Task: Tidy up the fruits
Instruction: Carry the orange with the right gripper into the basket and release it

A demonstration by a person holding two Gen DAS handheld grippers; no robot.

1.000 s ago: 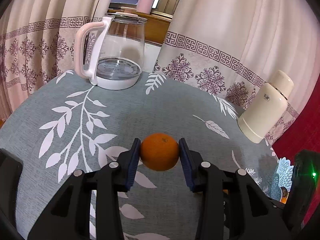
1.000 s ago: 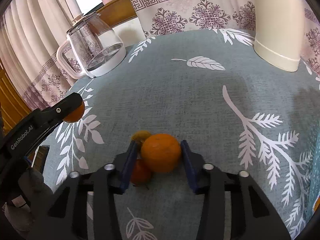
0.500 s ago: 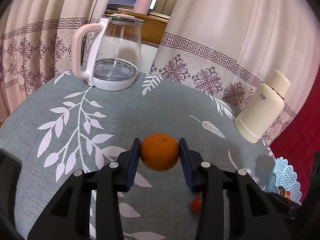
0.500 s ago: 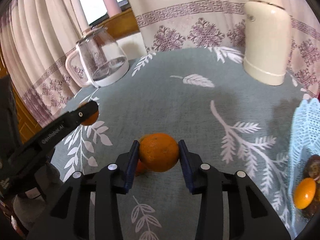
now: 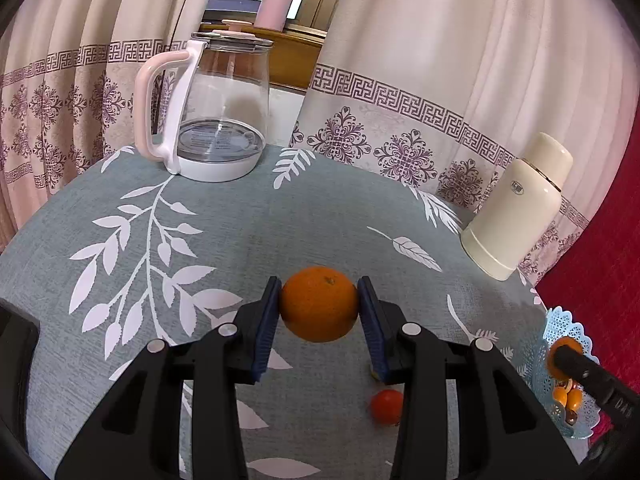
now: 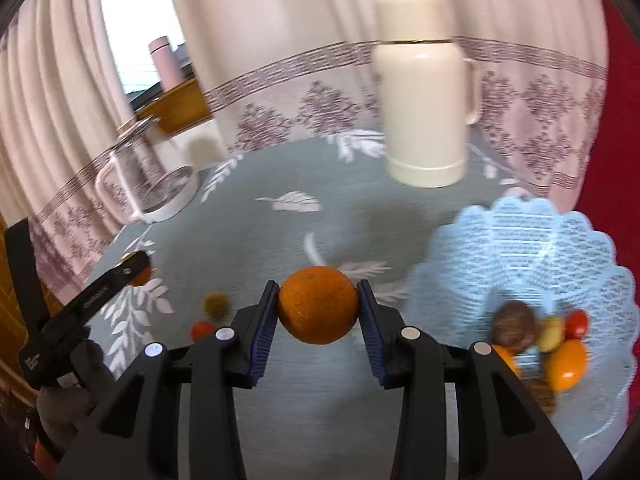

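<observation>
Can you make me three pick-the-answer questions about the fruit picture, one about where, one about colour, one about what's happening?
1. Where does the glass kettle stand?
A. on the far left of the table
B. inside the blue basket
C. on the floor

2. What colour is the flask on the table?
A. green
B. cream
C. black

3. What is the right gripper doing?
A. open over nothing
B. shut on a spoon
C. clamped on an orange

Answers: 1 A, it sits by the curtain, far left in the left wrist view. 2 B, its body and cap are cream. 3 C, both blue pads press the orange's sides.
</observation>
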